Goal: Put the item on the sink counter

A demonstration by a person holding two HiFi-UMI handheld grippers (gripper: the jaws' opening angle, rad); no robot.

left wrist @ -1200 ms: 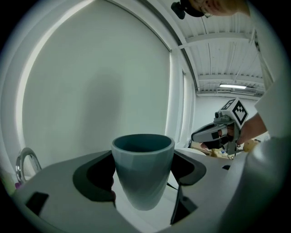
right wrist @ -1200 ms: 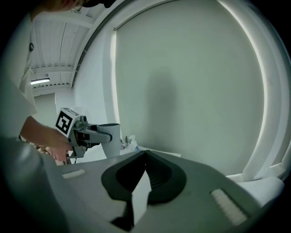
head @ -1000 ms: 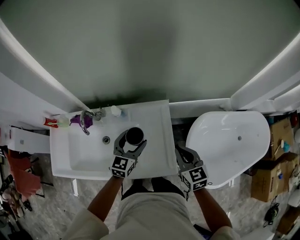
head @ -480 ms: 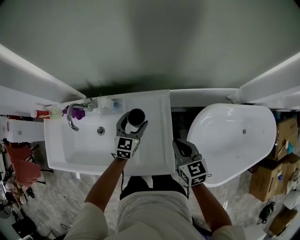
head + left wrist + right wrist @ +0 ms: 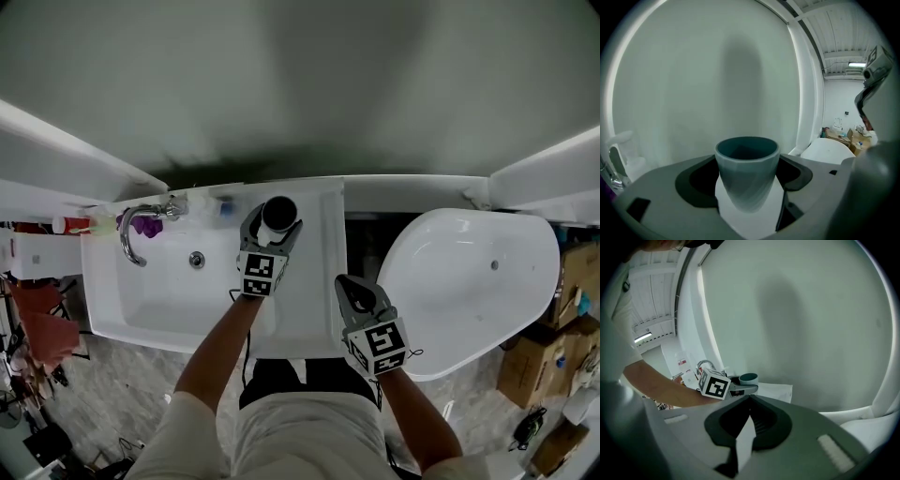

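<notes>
L hand-held gripper (image 5: 275,228) clamps teal cup (image 5: 279,210) btwn jaws above sink counter (image 5: 319,281); R hand-held gripper (image 5: 350,292) closed, empty.

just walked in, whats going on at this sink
A person is working with a hand-held gripper in each hand. The left hand-held gripper is closed on a dark teal cup and holds it upright over the flat part of the white sink counter, to the right of the basin. It isn't clear whether the cup touches the counter yet. The right hand-held gripper is empty, jaws together, near the counter's front right corner.
</notes>
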